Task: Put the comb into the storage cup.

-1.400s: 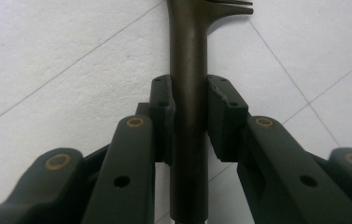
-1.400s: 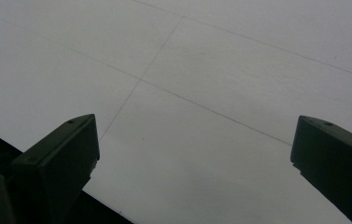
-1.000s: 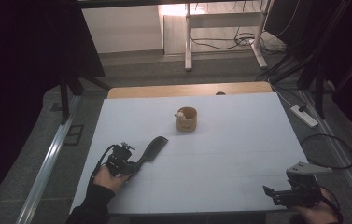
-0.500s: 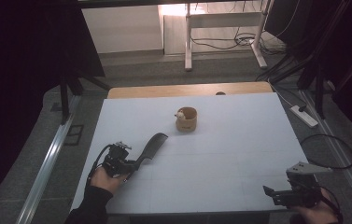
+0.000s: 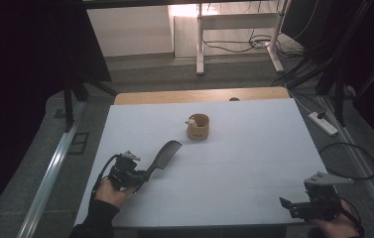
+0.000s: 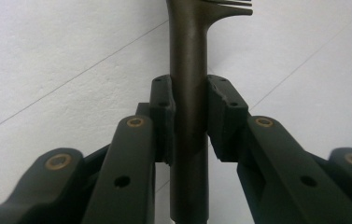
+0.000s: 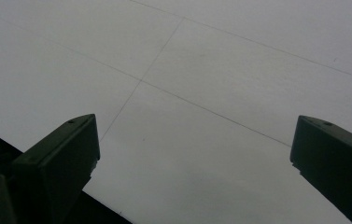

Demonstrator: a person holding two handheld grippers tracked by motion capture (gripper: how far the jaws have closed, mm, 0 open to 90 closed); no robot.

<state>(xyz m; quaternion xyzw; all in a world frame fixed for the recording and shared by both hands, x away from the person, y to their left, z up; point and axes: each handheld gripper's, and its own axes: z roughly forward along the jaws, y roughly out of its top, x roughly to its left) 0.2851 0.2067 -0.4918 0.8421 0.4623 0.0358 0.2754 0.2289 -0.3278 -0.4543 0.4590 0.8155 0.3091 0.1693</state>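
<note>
Left claw (image 5: pixel 142 175) is clamped on the comb (image 5: pixel 163 154) by its handle, near the worktop's (image 5: pixel 254 148) left edge, toward the front. In the left gripper view the handle (image 6: pixel 188 93) runs straight up between the two pads (image 6: pixel 163 112), both pressed to its sides, teeth just starting at the top of frame. I read that grip as deliberate: taking it low on the handle leaves the toothed end free and pointing away toward the middle of the worktop, where the cup (image 5: pixel 198 126) stands well apart, nearer the back edge. The cup is upright with something small and pale at its rim; I cannot make out what. From above, the comb slants up and away from my hand, so it looks lifted or at least tilted off the surface, though I cannot tell whether the tip touches. My guess is the comb is meant for the cup, and the long reach ahead explains the end-on hold. Right claw (image 5: pixel 293 207) sits at the front right corner, jaws spread wide with bare worktop between them, holding nothing: parked out of the way, I judge.
</note>
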